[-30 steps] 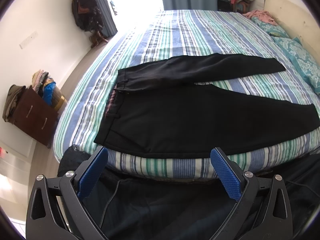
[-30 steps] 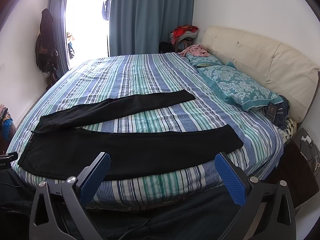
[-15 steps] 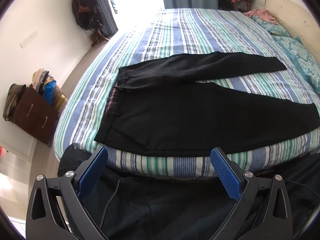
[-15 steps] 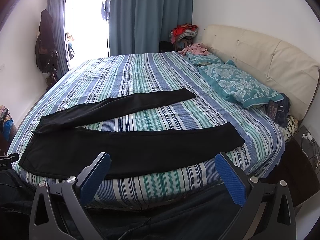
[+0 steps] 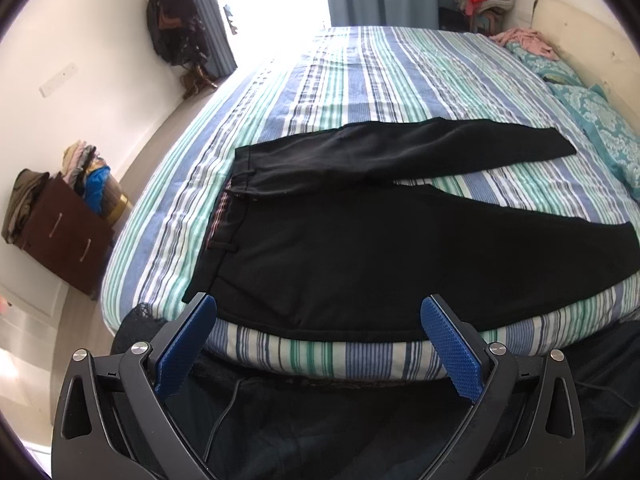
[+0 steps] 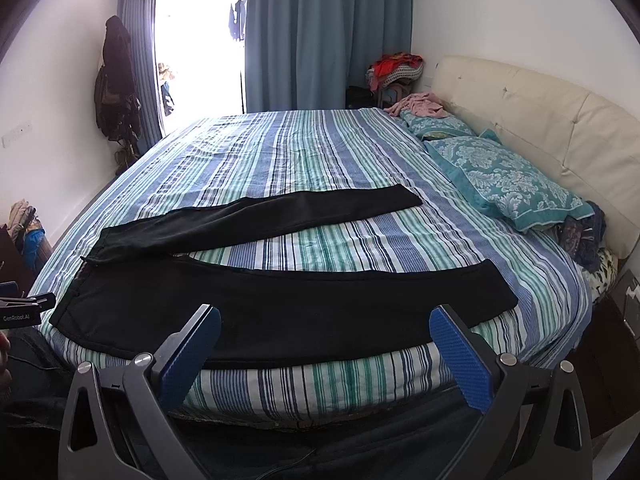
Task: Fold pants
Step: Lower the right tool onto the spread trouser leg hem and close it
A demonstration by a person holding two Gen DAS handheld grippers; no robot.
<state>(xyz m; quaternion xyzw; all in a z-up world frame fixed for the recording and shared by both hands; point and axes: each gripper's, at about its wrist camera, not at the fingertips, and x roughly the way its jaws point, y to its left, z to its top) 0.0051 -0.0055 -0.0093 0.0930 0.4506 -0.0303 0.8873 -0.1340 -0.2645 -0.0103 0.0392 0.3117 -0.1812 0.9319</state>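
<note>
A pair of black fabric pants [image 5: 360, 248] lies flat and unfolded on a bed covered with a blue, green and white striped sheet [image 5: 400, 80]. In the left wrist view the waistband sits at centre left of the frame, with a thin strip of reddish striped lining showing along its edge. The two legs spread apart toward the right of the frame, the nearer one running along the bed's front edge, the farther one angled toward the upper right.

The left gripper [image 5: 318, 344], black with blue textured pads [image 5: 448, 344], fills the bottom of that view. Its fingers are spread wide, hold nothing, and hover just short of the bed edge, apart from the pants.

In the right wrist view the pants [image 6: 304, 300] cross the middle of the frame. The right gripper [image 6: 325, 350] at the bottom is likewise spread wide and empty. At the left edge of this frame, part of the other tool shows white lettering reading "GenRobot.AI" [image 6: 16, 317].

Teal patterned pillows [image 6: 508, 184] rest against a cream padded headboard [image 6: 540, 120] at the right. Blue curtains [image 6: 328, 32] hang at the top centre.
</note>
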